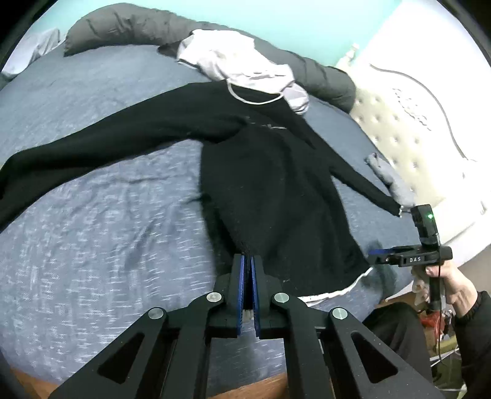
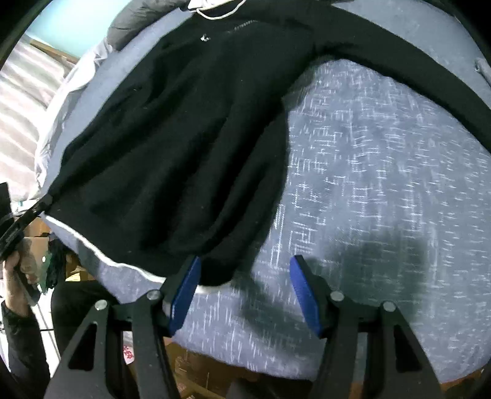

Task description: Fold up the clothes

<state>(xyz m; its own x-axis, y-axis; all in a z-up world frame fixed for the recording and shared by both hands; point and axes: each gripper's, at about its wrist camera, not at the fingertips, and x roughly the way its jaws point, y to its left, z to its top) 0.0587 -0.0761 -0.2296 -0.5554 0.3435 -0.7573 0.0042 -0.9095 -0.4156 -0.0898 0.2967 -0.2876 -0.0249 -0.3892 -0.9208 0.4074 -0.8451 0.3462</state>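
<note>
A black long-sleeved sweater (image 1: 276, 184) lies spread on the blue-grey bed (image 1: 107, 230), sleeves out to both sides, with a white lining showing at the hem. My left gripper (image 1: 248, 261) is shut on the sweater's near hem corner, and black cloth is pinched between its blue pads. It also shows at the left edge of the right wrist view as the left gripper (image 2: 46, 201), holding that corner up. My right gripper (image 2: 245, 288) is open above the other hem corner of the sweater (image 2: 184, 138). The cloth lies between its pads, close to the left one. A hand holds the right gripper (image 1: 373, 254).
A pale lilac garment (image 1: 245, 64) lies over a dark grey pillow roll (image 1: 138, 27) at the far side. A small grey cloth (image 1: 386, 175) sits by the tufted headboard (image 1: 399, 122). The bed's wooden edge (image 1: 270, 386) is just below, with floor clutter (image 2: 40, 245) beyond it.
</note>
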